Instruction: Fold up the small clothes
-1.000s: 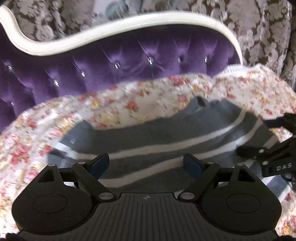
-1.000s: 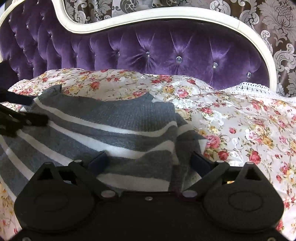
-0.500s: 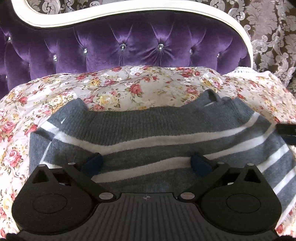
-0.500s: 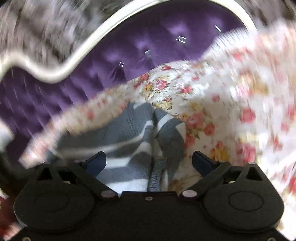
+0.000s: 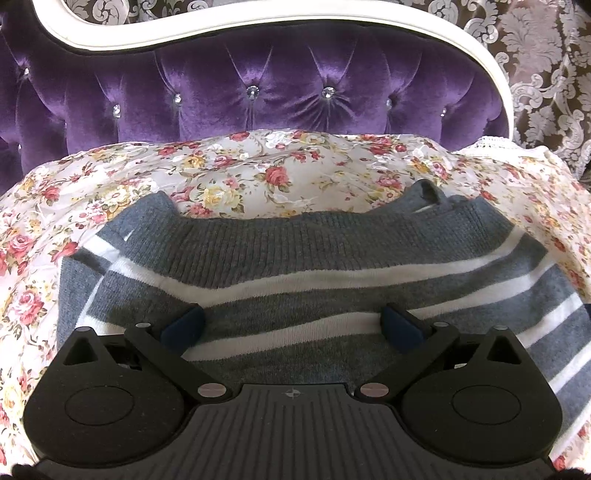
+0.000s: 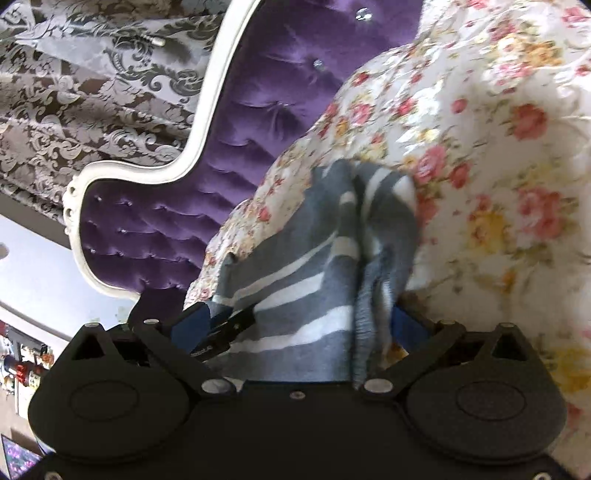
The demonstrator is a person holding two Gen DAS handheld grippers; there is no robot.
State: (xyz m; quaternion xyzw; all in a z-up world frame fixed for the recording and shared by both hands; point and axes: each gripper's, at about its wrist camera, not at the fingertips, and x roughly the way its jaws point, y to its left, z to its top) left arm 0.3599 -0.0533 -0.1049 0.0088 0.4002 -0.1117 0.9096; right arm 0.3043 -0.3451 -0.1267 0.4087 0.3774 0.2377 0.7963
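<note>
While the grey sweater with white stripes (image 5: 332, 266) lies spread flat across the middle of the left wrist view, the left gripper (image 5: 293, 326) hangs over its lower part with its blue-padded fingers (image 5: 183, 326) set wide apart and nothing between them. No container shows in either view; the garment rests directly on the floral bedspread (image 5: 258, 173), which fills the centre band of that frame and runs off both side edges. Its ribbed hem (image 5: 280, 240) lies toward the top of the garment, and a folded-in edge sits at the left. In the right wrist view the whole scene is tilted, the sweater (image 6: 306, 273) running from lower centre up toward the middle, bunched into a vertical ridge at its right side. The right gripper (image 6: 301, 325) has its fingers (image 6: 192, 325) spread, with sweater fabric lying between them; whether the pads touch the cloth I cannot tell. A dark bit of the other tool (image 6: 229, 328) shows beside the left pad. Behind the bed stands a purple tufted headboard (image 5: 258, 96) with a white frame (image 5: 236, 18), and damask wallpaper (image 5: 546, 66) fills the upper right corner.
</note>
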